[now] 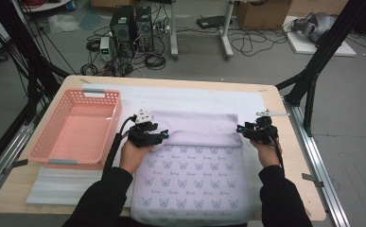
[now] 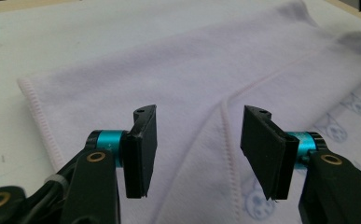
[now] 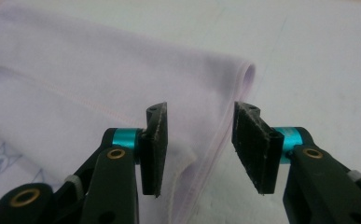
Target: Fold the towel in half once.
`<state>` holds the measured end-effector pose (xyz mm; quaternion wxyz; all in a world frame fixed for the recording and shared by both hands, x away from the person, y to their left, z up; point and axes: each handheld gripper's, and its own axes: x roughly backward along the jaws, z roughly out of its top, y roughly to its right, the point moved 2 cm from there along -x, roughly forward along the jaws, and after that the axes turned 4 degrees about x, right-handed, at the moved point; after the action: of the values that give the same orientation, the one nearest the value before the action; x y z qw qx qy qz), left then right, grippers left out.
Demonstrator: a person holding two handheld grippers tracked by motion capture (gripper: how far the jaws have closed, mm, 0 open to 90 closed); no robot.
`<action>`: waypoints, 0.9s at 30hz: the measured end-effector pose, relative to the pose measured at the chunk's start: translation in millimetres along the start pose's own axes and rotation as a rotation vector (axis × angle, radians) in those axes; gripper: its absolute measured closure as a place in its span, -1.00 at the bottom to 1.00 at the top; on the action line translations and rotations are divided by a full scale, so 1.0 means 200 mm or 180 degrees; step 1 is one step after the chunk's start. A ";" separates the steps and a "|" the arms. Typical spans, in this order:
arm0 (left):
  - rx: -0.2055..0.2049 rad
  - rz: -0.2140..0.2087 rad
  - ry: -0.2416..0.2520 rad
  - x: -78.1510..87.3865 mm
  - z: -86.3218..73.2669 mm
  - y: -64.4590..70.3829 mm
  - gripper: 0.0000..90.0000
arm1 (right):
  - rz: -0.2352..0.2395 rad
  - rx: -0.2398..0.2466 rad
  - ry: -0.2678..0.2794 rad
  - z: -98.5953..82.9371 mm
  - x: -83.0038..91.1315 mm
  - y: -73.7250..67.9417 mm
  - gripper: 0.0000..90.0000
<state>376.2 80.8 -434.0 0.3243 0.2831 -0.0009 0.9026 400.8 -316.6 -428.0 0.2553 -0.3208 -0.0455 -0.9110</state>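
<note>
Folding looks midway: the lilac towel (image 1: 190, 161) lies flat with its far part doubled over. The left gripper (image 2: 197, 140) and right gripper (image 3: 197, 140) gape empty over the fold's two ends, hems probably between their jaws. Next, pinch those ends.

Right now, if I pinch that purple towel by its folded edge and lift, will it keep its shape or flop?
The towel will probably flop: its far part already lies folded back in a soft roll. It looks light for its size, thin with stitched hems. Both the left gripper and right gripper stand open over its edges, so two corners lifted together should sag between.
</note>
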 end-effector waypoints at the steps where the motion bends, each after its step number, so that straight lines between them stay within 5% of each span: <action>1: -0.0032 -0.0009 -0.0007 0.01 -0.02 0.01 0.01 | 0.0025 -0.0016 -0.0028 -0.01 0.00 0.00 0.23; 6: -0.0265 0.0030 -0.0151 0.03 -0.11 0.04 -0.01 | 0.0072 -0.0026 -0.0129 -0.07 -0.03 -0.02 0.23; 11: -0.0497 0.0191 -0.0327 0.05 -0.16 0.04 0.01 | 0.0119 -0.0027 -0.0174 -0.09 -0.05 -0.04 0.61; 18: -0.0811 0.0393 -0.0360 0.03 -0.18 0.06 0.34 | 0.0089 0.0022 -0.0171 -0.09 -0.04 -0.05 0.76; 22: -0.0780 0.0411 -0.0295 0.06 -0.17 0.05 0.75 | 0.0084 0.0042 -0.0159 -0.10 -0.03 -0.05 0.80; 27: -0.0560 0.0222 -0.0073 0.15 -0.15 0.03 0.87 | 0.0081 0.0167 -0.0124 -0.09 0.00 -0.08 0.90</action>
<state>339.1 99.6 -442.0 0.3163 0.2637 -0.0937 0.9064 383.8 -307.8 -440.6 0.2743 -0.3322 -0.0702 -0.8997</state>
